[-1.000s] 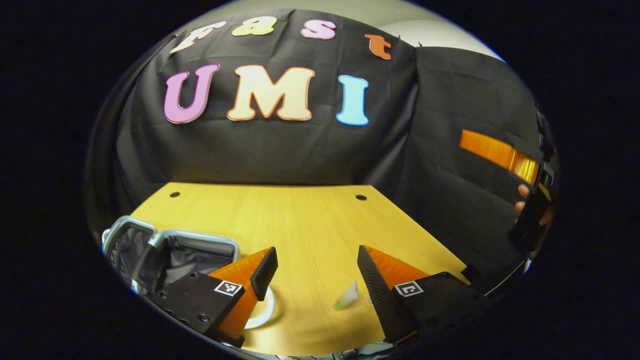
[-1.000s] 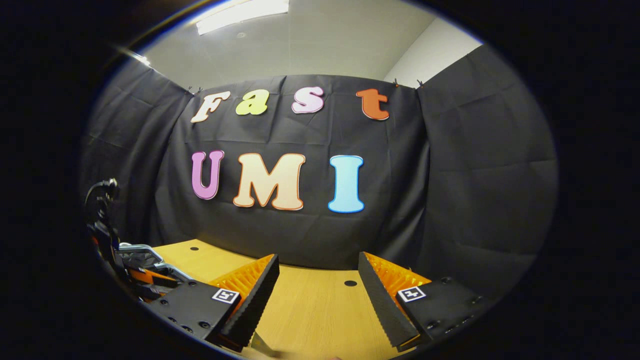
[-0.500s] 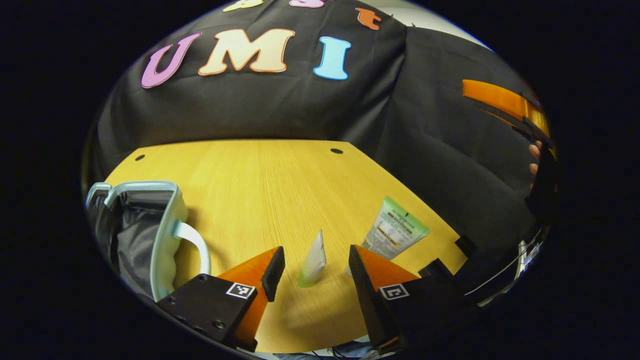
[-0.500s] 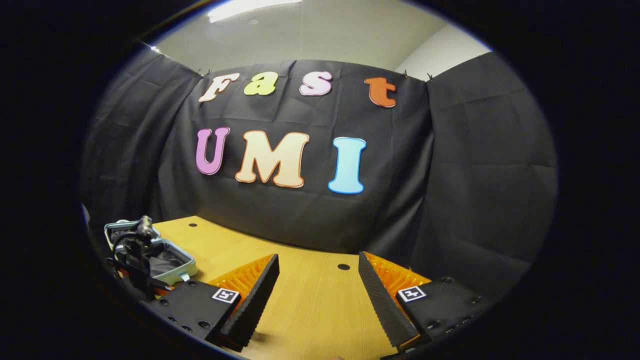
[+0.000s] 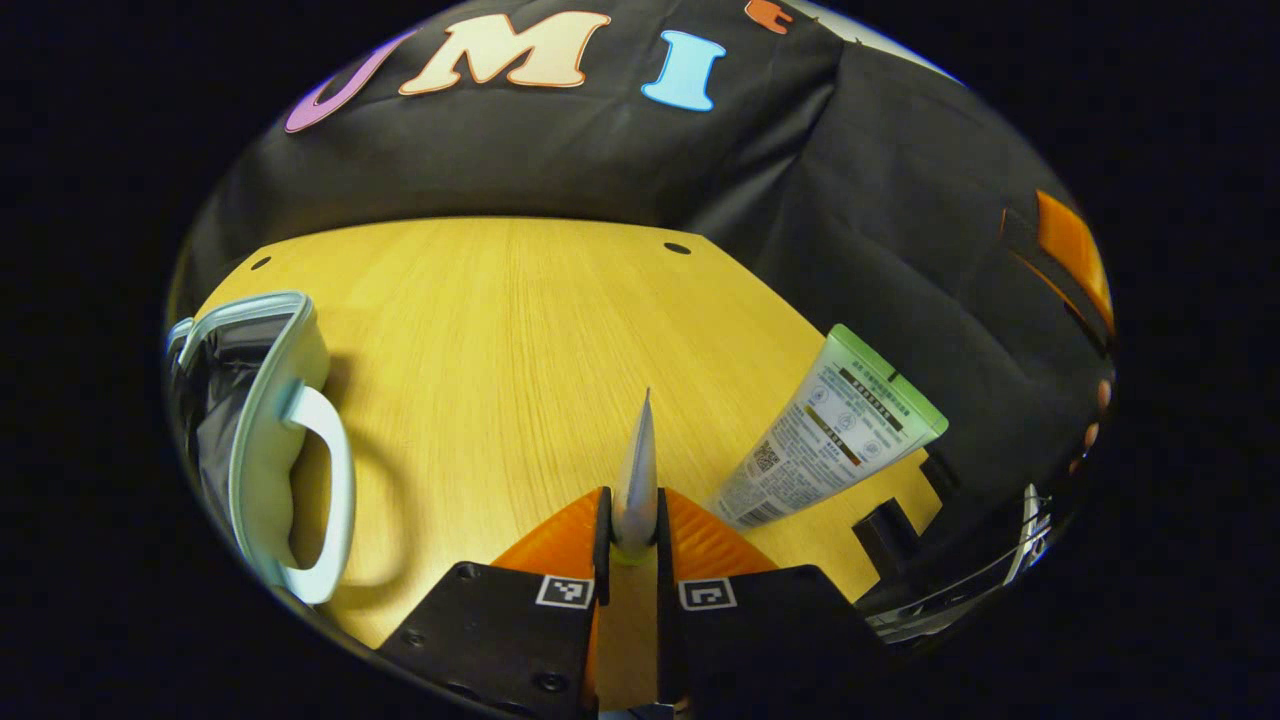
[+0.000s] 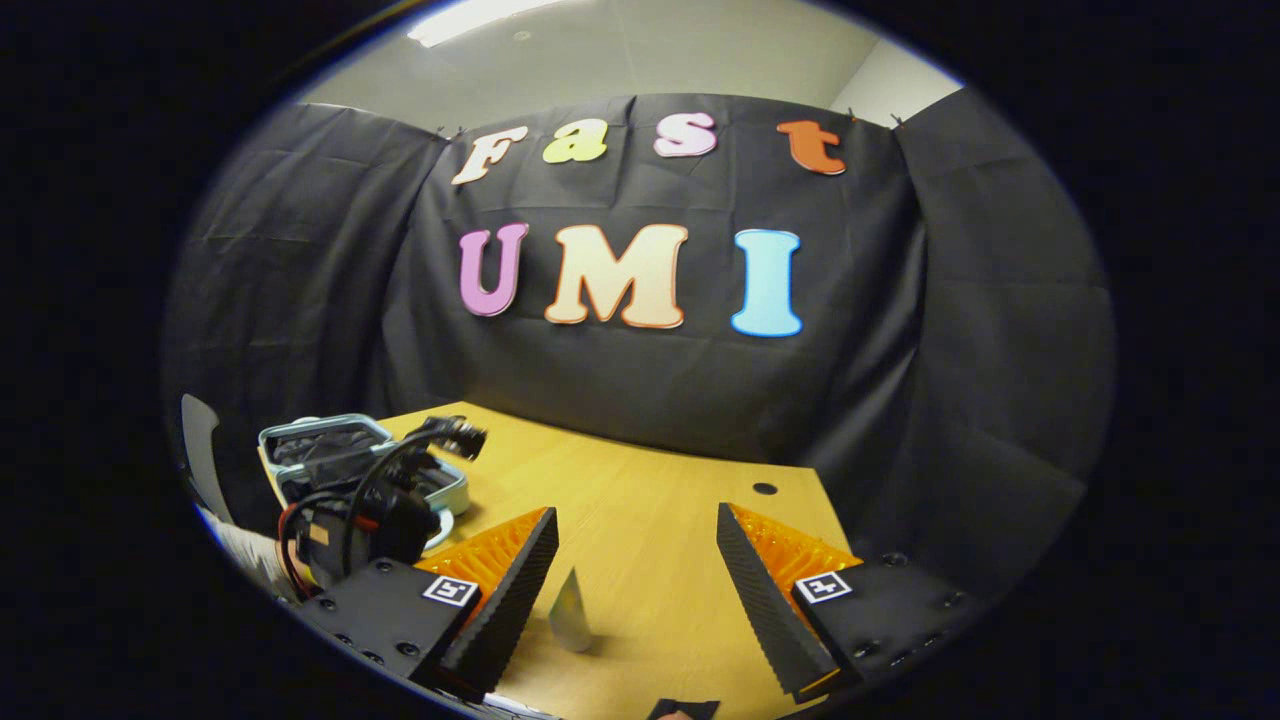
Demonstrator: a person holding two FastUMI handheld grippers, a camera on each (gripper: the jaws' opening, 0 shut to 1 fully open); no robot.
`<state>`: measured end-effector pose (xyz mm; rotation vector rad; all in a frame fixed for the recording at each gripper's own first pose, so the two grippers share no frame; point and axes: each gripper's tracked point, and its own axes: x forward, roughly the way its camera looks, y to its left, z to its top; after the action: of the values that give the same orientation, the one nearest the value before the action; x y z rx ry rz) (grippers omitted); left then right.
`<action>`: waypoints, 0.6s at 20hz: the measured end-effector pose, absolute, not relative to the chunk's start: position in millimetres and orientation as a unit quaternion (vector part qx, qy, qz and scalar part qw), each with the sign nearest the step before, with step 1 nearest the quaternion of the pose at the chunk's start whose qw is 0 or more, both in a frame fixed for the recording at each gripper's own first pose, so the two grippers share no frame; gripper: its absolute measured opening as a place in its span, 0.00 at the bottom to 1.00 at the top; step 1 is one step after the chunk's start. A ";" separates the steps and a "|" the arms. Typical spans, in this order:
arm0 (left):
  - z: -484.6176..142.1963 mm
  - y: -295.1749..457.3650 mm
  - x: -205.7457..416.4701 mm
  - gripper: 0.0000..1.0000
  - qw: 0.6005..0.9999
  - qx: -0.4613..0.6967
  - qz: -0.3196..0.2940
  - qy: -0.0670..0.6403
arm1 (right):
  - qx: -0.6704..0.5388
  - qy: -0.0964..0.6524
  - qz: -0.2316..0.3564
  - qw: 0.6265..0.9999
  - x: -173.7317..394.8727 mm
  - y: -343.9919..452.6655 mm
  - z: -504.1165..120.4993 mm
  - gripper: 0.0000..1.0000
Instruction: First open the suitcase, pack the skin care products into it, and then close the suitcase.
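Suitcase (image 5: 262,420) pale, lid open | left tool (image 5: 631,520) clamped on slim tube (image 5: 636,470) | right tool (image 6: 636,585) apart

The left gripper (image 5: 632,520) has its 2 fingers closed together, pressing on something thin that stands up between them. The right gripper (image 6: 635,590) is level, its 2 fingers spread wide apart with nothing between them, its own left finger (image 6: 505,600) nearest the left gripper's body.
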<state>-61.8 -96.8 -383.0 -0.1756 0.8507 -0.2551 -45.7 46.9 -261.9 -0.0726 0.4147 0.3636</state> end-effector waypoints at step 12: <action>-286.9 -31.6 -106.2 0.17 0.915 -0.082 -0.043 0.392 | -0.033 0.326 0.232 0.916 -84.7 85.5 -400.0 0.99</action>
<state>-106.2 -31.6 -286.9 -0.1693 0.8068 -0.0889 -84.7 85.5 -400.0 -0.0669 0.6708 0.4780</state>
